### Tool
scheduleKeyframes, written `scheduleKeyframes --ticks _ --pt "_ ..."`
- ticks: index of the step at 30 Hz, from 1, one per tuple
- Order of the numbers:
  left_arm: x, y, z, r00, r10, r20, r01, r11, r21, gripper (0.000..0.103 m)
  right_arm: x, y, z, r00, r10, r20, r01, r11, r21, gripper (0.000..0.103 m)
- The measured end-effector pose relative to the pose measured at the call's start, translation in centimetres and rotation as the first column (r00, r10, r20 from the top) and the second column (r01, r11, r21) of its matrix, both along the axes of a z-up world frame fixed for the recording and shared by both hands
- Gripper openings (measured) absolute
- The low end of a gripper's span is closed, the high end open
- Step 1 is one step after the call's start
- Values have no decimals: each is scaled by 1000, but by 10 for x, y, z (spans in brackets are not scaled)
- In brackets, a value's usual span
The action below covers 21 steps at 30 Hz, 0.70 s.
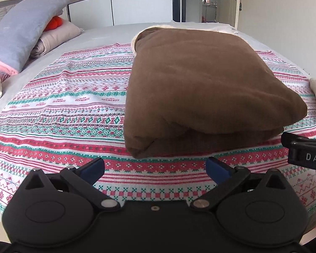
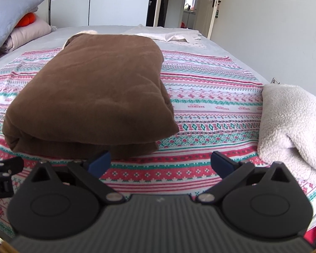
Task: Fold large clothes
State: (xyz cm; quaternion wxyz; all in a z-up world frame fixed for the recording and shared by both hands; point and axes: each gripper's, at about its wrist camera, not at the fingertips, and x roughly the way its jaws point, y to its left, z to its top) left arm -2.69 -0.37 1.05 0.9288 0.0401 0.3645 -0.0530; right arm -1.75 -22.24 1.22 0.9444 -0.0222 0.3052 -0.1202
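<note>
On bed, atop patterned sheet (image 1: pixel 63 109): brown garment (image 1: pixel 204 88), folded into thick rectangle, fold edge facing both cams, lies flat, nothing touching it.

L gripper (image 1: pixel 154 166): jaws wide apart, blue pads (image 1: pixel 94 166) bare, nothing between; hovers over sheet just short of garment's near edge.

R gripper (image 2: pixel 160 164): jaws at full spread, nothing held; left pad just in front of garment's near edge, contact can't tell.

Each gripper's tip shows at edge of other's view.

White fleece item (image 2: pixel 292 124) on sheet to right, apart from garment. Bedding pile (image 1: pixel 21 40) far left. White cloth (image 2: pixel 174 34) at far end. Wardrobe (image 1: pixel 120 2) behind.
</note>
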Motion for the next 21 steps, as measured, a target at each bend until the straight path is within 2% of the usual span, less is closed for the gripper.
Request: scheduleKeyframes --ticks 21 --pt "-2 0 -1 1000 -6 -5 6 1000 1 103 0 -1 -3 1000 11 -7 -11 1000 -3 103"
